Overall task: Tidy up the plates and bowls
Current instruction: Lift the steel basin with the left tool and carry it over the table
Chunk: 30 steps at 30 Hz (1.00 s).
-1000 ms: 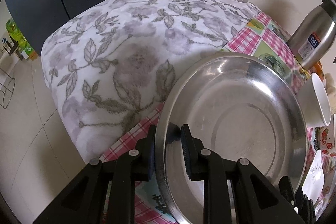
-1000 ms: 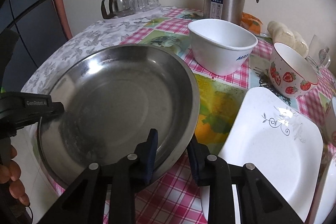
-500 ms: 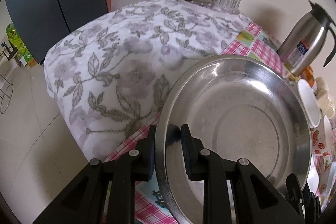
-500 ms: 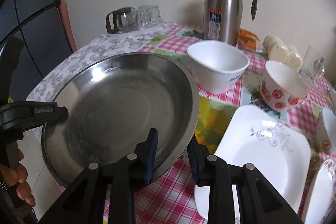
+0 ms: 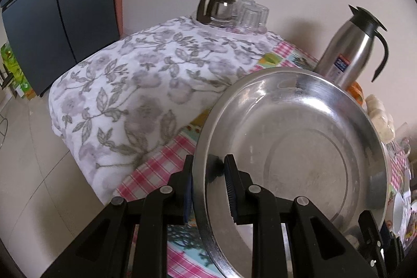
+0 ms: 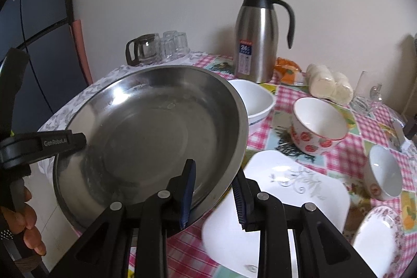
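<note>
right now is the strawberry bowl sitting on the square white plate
No, in the right wrist view the strawberry bowl stands on the checked tablecloth just beyond the square white plate, not on it.

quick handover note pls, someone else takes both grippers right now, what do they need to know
Left gripper: shut on the near-left rim of the steel basin.
Right gripper: shut on the basin's opposite rim. Basin is held between both, clear of the table, tilted.
On the table: white bowl, strawberry bowl, small bowl on its side, square plate, floral plate. The flask and glasses stand at the back.
Done: basin picked up.
Left: set the basin down, then sort the bowls and plates; nothing is stacked yet.
</note>
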Each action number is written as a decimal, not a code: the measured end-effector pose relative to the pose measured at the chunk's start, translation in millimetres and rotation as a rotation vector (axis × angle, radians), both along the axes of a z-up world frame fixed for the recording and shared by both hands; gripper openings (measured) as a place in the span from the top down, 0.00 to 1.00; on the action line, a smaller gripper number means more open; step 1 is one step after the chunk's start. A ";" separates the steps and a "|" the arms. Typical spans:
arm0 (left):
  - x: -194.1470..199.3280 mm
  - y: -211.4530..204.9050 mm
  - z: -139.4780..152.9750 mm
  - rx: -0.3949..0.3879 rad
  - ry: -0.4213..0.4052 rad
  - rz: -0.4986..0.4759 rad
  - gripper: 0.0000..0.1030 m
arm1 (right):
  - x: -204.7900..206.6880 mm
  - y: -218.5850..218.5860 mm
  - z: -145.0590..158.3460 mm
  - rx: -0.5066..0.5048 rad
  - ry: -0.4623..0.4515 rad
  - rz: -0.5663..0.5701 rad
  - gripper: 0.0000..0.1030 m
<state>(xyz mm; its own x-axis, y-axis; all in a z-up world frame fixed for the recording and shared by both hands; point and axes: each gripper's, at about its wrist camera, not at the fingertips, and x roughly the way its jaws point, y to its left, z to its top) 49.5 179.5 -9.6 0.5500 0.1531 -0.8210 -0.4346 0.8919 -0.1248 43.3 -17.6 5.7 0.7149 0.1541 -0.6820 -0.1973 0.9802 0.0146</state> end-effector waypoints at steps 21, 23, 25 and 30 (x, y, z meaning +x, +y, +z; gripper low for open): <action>-2.2 -81.4 12.9 0.043 -0.020 -0.159 0.77 | -22.2 -74.7 15.8 -0.008 -0.015 -0.084 0.71; -2.3 -88.3 13.4 0.049 -0.019 -0.175 0.77 | -25.0 -82.2 17.3 -0.009 -0.020 -0.094 0.71; -2.5 -96.5 14.0 0.048 -0.021 -0.190 0.77 | -28.2 -89.5 18.9 -0.011 -0.027 -0.102 0.71; -2.9 -112.4 14.0 0.050 -0.020 -0.218 0.77 | -32.5 -105.8 18.5 -0.011 -0.023 -0.122 0.71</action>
<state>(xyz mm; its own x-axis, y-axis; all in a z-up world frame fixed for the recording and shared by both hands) 46.5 67.1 4.4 0.5903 0.0692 -0.8042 -0.2289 0.9698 -0.0845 10.8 -123.4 24.3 0.7433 0.0579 -0.6664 -0.0771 0.9970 0.0006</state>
